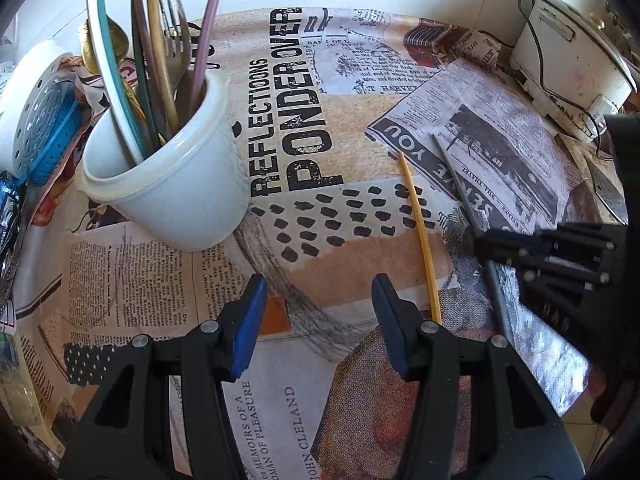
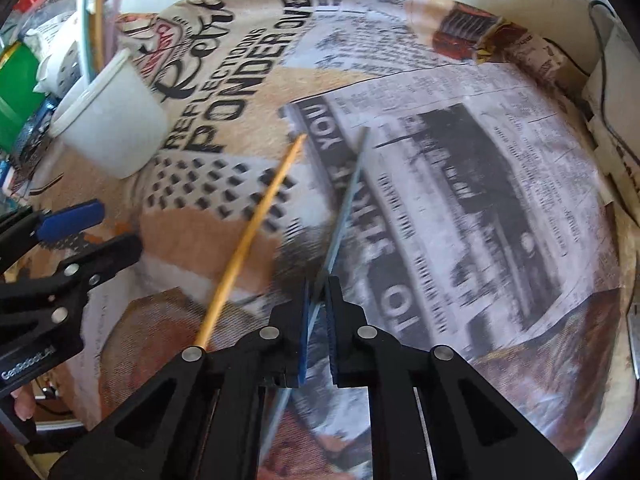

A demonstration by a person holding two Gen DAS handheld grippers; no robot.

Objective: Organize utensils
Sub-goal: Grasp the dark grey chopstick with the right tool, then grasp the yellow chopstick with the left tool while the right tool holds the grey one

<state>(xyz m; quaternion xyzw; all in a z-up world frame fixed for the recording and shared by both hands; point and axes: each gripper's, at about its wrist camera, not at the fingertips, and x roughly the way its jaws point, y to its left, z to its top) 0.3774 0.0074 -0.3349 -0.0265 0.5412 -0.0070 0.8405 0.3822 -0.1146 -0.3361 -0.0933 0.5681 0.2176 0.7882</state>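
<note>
Left wrist view:
Left gripper [image 1: 318, 304]: jaws spread wide, holding nothing.
Yellow chopstick [image 1: 420, 236]: flat on the tablecloth [image 1: 340, 128], long axis 11 to 5 o'clock.
Grey chopstick [image 1: 460, 184]: just beside it, roughly parallel, running under the right gripper [image 1: 486, 245].
White cup [image 1: 176, 184]: at 10 o'clock, utensils upright.

Right wrist view:
Right gripper [image 2: 318, 292]: jaws clenched on the grey chopstick [image 2: 344, 204], tip toward 1 o'clock.
Yellow chopstick [image 2: 256, 236]: at its left, tip toward 1 o'clock.

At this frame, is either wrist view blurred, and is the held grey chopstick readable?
Left wrist view: sharp, tablecloth print legible, strong fisheye bend at the edges. Right wrist view: motion-smeared, most toward the right; the grey chopstick is soft but traceable into the right gripper, closed on it; the yellow chopstick reads cleaner.
</note>
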